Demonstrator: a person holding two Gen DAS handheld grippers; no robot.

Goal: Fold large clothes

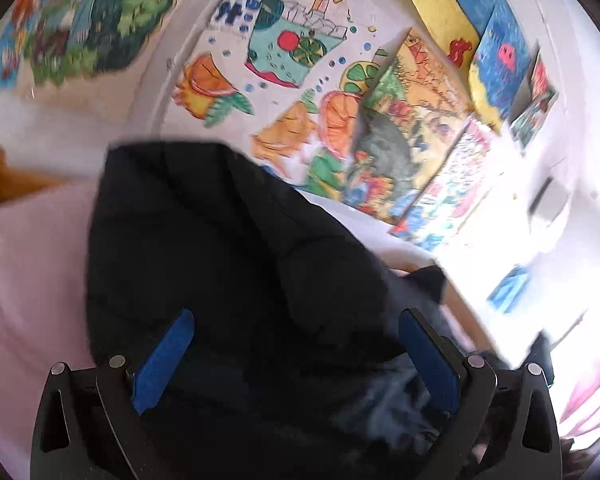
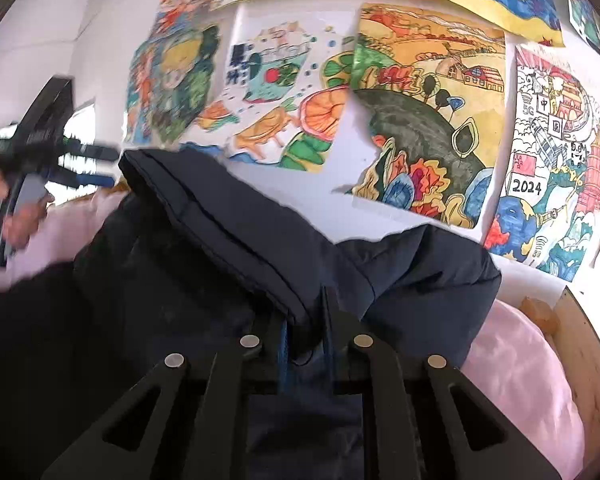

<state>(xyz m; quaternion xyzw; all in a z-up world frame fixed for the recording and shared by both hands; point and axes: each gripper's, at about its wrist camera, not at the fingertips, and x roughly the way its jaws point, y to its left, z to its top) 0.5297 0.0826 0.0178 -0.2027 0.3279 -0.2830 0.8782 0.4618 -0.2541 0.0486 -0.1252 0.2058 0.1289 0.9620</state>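
A large dark navy padded jacket lies on a pink bed sheet. My left gripper is open, its blue-padded fingers spread wide just above the jacket, with nothing between them. My right gripper is shut on a fold of the jacket and holds that edge raised. The left gripper also shows in the right wrist view at the far left, above the jacket's other side, blurred.
A white wall covered with colourful children's drawings stands right behind the bed. A pink pillow and a wooden bed frame are at the right. An orange cloth lies at the left.
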